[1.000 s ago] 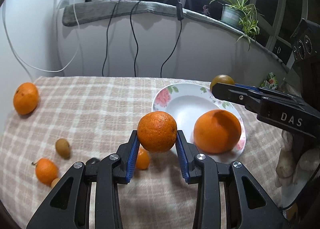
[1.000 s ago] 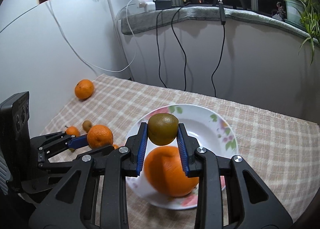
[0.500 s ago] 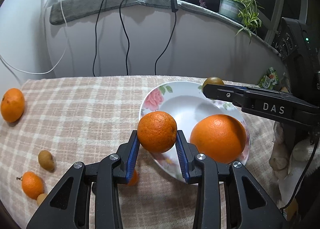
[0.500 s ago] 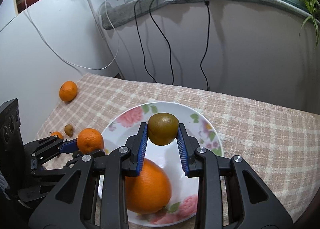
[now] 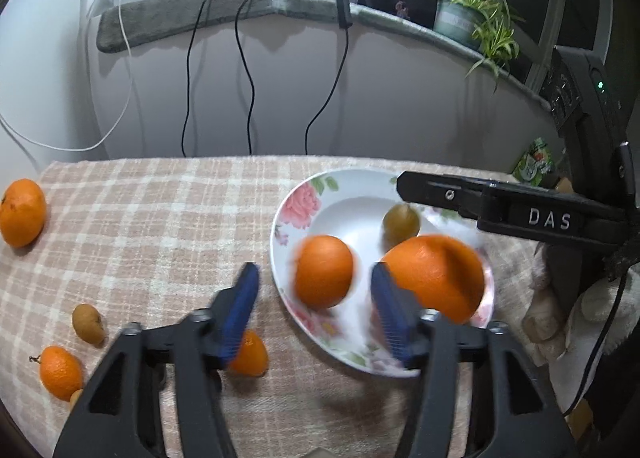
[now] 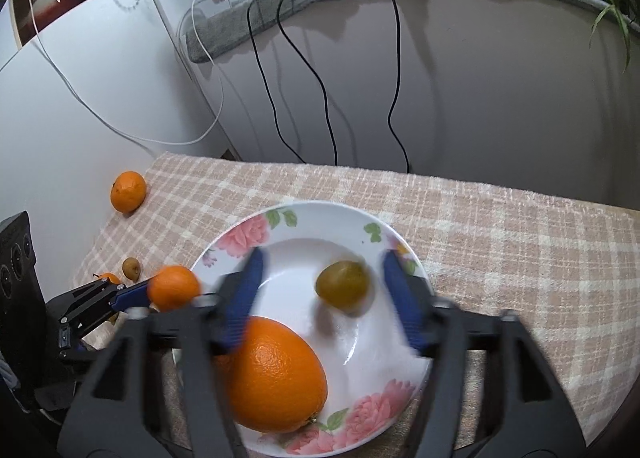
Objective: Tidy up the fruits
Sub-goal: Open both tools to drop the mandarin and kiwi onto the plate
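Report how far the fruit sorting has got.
Done: the big orange lies on the flowered plate. In hand: both grippers have just been opening; the left gripper lets go of a small orange and the right gripper a green fruit, both over the plate. Left: a tangerine and several small fruits on the cloth.

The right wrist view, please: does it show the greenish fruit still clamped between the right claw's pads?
No, the greenish fruit sits loose over the flowered plate, clear of both blue pads of the right claw, which has just been opening.
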`<state>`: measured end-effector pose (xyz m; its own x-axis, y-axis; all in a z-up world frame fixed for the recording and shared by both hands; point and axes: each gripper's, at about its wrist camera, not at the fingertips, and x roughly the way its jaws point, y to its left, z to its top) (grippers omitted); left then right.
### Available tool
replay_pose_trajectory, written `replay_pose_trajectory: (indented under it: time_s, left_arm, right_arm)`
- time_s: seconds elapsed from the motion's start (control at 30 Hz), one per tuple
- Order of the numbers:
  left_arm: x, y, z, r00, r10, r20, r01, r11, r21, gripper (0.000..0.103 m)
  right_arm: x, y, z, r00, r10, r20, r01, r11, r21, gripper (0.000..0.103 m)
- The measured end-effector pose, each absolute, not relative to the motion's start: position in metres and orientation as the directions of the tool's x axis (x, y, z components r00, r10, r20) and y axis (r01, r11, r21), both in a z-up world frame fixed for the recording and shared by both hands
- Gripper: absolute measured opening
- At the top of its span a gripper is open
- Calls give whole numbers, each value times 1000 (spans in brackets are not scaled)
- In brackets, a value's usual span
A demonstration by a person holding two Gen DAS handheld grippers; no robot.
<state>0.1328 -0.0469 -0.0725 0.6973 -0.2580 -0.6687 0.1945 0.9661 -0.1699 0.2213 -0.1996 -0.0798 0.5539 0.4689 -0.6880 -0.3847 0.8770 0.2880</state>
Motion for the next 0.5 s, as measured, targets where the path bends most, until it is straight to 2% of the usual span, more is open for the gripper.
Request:
replay_pose_trajectory:
  time_s: [0.1,0.2,0.5]
  left_arm:
    - [131,-46,-67,705,-271,-655,200,963,-183,73]
    - [129,-47,-66,706,-270,-655,202,963,-179,75]
    - [122,-47,-62,715,-268,-646,205,963,-172,75]
  right_arm:
    - [219,-199,-74,563,470,-680,-394,876,279,79]
    - [215,-199,-70,576,465,-673,-397,878,267,86]
    - [203,-193,-56,604,451,-657,-418,881,221,96]
